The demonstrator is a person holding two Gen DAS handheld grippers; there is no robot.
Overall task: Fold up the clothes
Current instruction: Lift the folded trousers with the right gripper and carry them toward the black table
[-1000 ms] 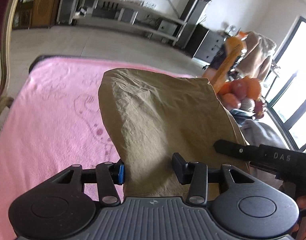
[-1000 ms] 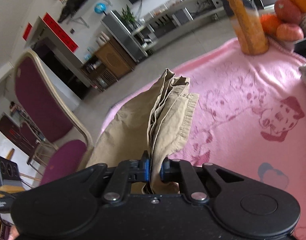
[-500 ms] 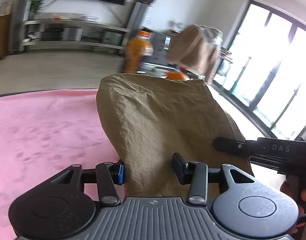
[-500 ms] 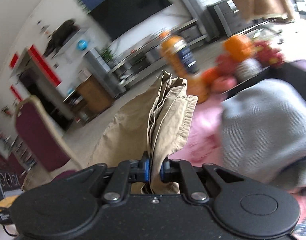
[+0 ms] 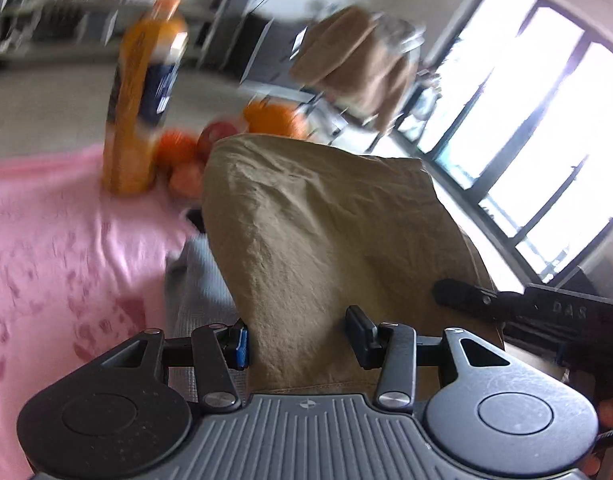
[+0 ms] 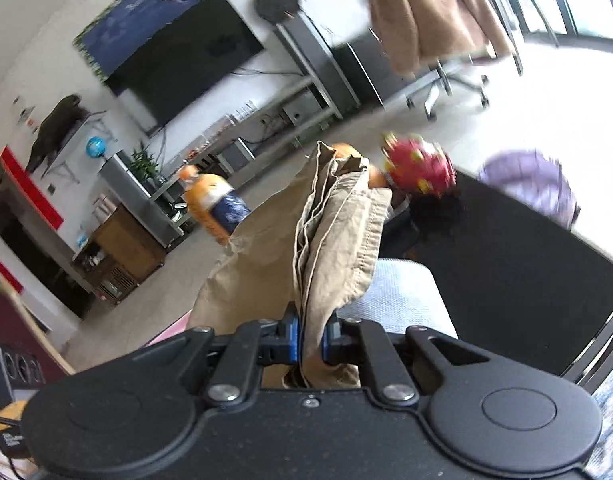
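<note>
Both views have swung from pink blanket (image 5: 46,240) toward windows (image 5: 546,128), both grippers' fingers grasping khaki garment (image 5: 326,240).

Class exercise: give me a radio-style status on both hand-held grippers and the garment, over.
Right hand-held gripper clamped on bunched khaki garment. Left hand-held gripper holds its folded bulk. Grey folded cloth below; orange bottle and fruit ahead.

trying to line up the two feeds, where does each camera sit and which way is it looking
Left wrist: sits on the left gripper, looking down its fingers over the khaki garment to the pink blanket, orange bottle and windows; the right gripper's finger shows.
Right wrist: sits on the right gripper, clamped on the garment's bunched edge, facing the TV wall and dark chair.
Shared: garment, bottle, fruit, grey fabric.
</note>
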